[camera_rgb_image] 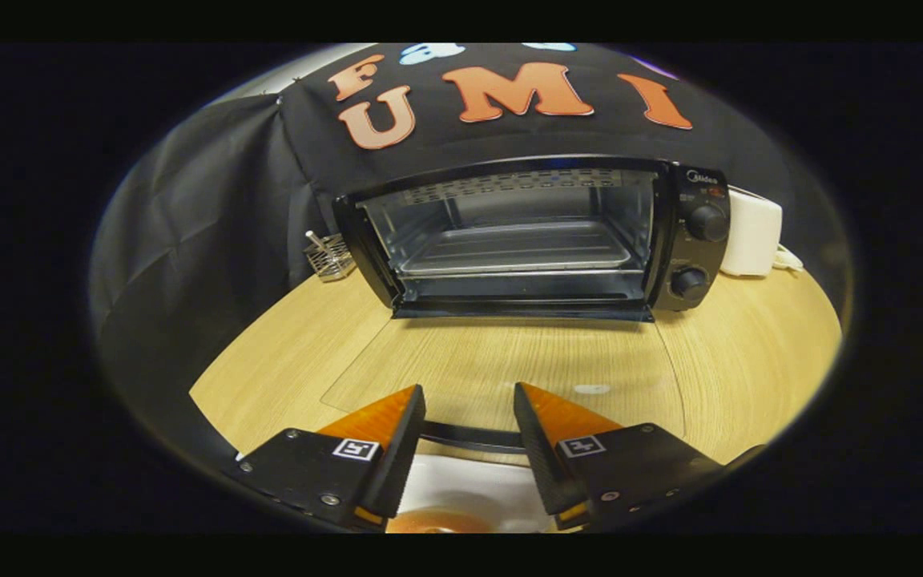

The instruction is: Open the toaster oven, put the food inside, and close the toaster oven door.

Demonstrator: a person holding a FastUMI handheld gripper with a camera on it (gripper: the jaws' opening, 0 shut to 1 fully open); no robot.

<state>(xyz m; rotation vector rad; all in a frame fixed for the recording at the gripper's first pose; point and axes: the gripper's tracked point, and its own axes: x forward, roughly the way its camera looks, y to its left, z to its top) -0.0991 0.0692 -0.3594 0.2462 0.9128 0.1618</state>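
I am holding the gripper (469,409) low in the frame, fingers standing narrowly apart and gripping nothing, above a white plate (473,481) bearing food (429,522). At upper centre the toaster oven (530,236) is gaping, its glass door (501,369) lying flat across the wooden table (750,361). A wire basket (328,256) is sitting to its left, a white appliance (752,234) to its right.

Pale wood-grain table (734,361), black cloth wall (205,208) draped behind, white box (752,232) and wire rack (328,256) at back

The tool (469,417) has two wedge-shaped serrated fingers on black screwed mounts, each bearing a square black-and-white marker.
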